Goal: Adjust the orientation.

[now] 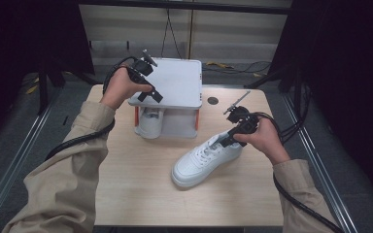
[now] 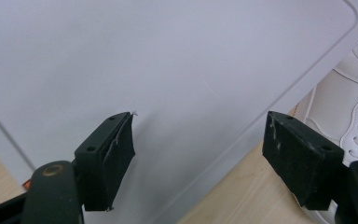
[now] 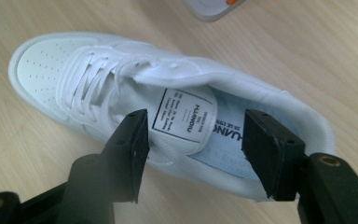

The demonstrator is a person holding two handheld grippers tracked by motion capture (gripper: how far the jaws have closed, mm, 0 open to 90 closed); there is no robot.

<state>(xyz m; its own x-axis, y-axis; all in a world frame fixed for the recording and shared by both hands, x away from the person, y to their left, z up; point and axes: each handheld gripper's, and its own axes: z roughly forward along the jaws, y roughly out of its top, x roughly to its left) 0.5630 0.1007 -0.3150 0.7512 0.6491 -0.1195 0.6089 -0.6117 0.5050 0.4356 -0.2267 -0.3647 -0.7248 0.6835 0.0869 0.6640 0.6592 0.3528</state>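
A white sneaker (image 1: 204, 160) lies on the wooden table (image 1: 141, 194), toe toward the near left. My right gripper (image 1: 227, 130) is open at its heel end. In the right gripper view the gripper (image 3: 196, 149) has its jaws apart over the shoe's opening (image 3: 98, 79), with the labelled tongue (image 3: 184, 114) between them. A small grey rack with a flat white top (image 1: 175, 82) stands at the table's back. A second white shoe (image 1: 150, 124) sits under it. My left gripper (image 1: 156, 80) hangs open over the rack's top (image 2: 168, 60) near its left edge, holding nothing (image 2: 198, 149).
A small dark round spot (image 1: 212, 100) sits on the table right of the rack. The rack's orange-trimmed foot (image 3: 214, 9) is close beyond the sneaker. Black cables trail from both grippers along the forearms. Metal rails run along both sides of the table.
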